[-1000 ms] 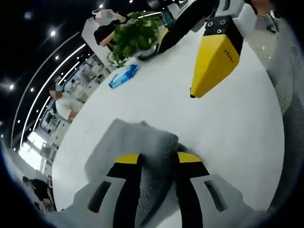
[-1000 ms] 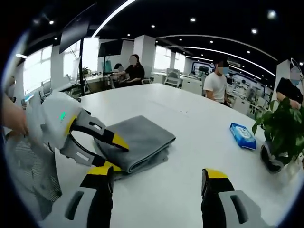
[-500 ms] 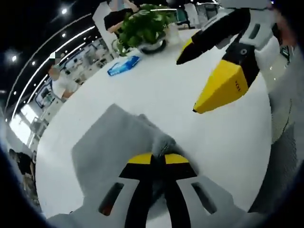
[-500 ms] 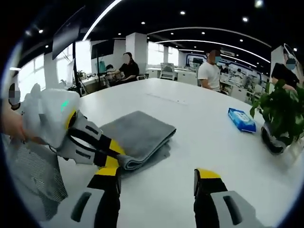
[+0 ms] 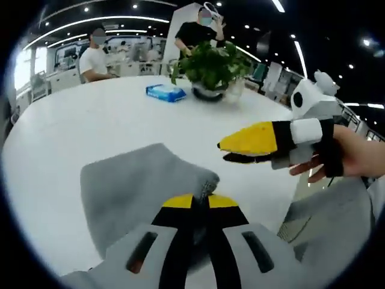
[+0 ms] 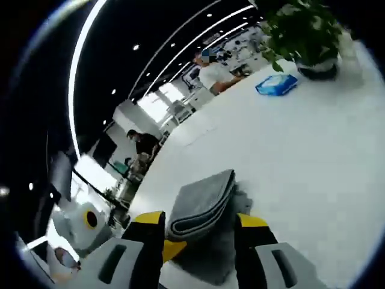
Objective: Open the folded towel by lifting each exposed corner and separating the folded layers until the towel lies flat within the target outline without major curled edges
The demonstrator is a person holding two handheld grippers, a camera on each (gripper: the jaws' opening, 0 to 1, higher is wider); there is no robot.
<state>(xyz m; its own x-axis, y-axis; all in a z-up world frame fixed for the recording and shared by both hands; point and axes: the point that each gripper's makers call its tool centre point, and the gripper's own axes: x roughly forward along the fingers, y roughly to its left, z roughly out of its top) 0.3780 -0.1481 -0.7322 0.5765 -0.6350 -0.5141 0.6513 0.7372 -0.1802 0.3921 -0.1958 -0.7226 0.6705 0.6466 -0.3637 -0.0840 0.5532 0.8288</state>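
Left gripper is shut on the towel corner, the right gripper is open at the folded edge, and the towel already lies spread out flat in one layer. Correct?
Not quite. The towel is not spread flat: the right gripper view shows it stacked in folded layers. The rest holds: the left gripper is shut on a towel corner, and the right gripper is open, its jaws either side of the folded edge.

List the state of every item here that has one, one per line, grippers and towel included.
Left gripper: fingers shut on a towel corner.
Right gripper: fingers open, straddling the towel's edge.
Towel: folded in layers on the white table.
Blue wipes pack: lying flat, closed.
Potted plant: upright.
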